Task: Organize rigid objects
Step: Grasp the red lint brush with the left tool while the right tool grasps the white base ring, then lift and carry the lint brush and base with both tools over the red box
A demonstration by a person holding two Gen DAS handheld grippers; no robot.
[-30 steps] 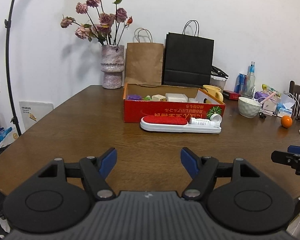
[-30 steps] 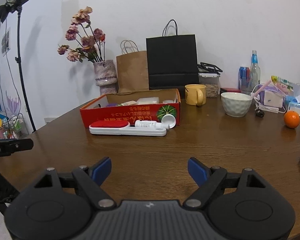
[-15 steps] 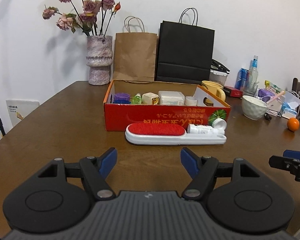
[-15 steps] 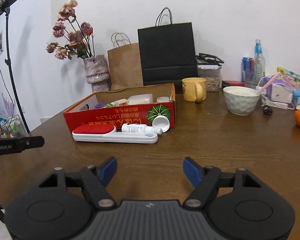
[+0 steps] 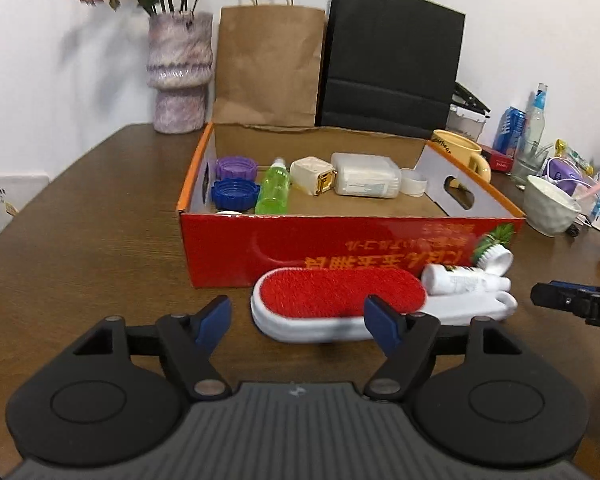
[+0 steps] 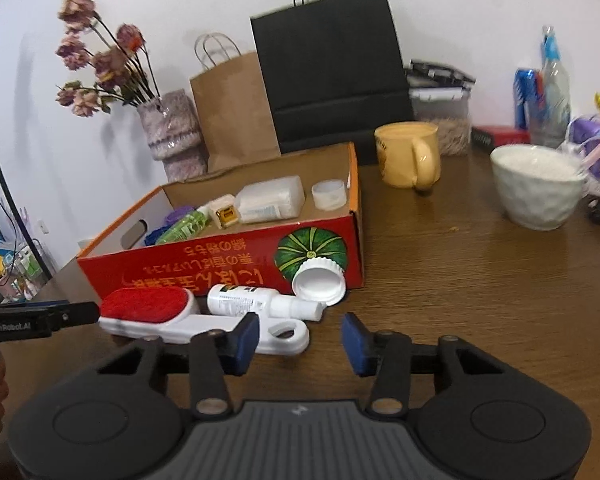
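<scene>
The desk (image 5: 84, 240) is dark brown wood with a visible grain and a soft sheen. The red box (image 5: 340, 240) is printed cardboard, glossy outside and raw matt brown inside. The lint brush (image 5: 340, 300) has a smooth white plastic body and a fuzzy red cloth pad. The white bottle (image 6: 248, 300) beside it is smooth plastic, as is the ribbed cap (image 6: 320, 284). The brown bag (image 5: 268, 64) and black bag (image 5: 392, 68) are matt paper. The vase (image 5: 180, 72) looks like rough, mottled ceramic. The left hand-held gripper (image 5: 296, 320) is matt black plastic with blue pads.
</scene>
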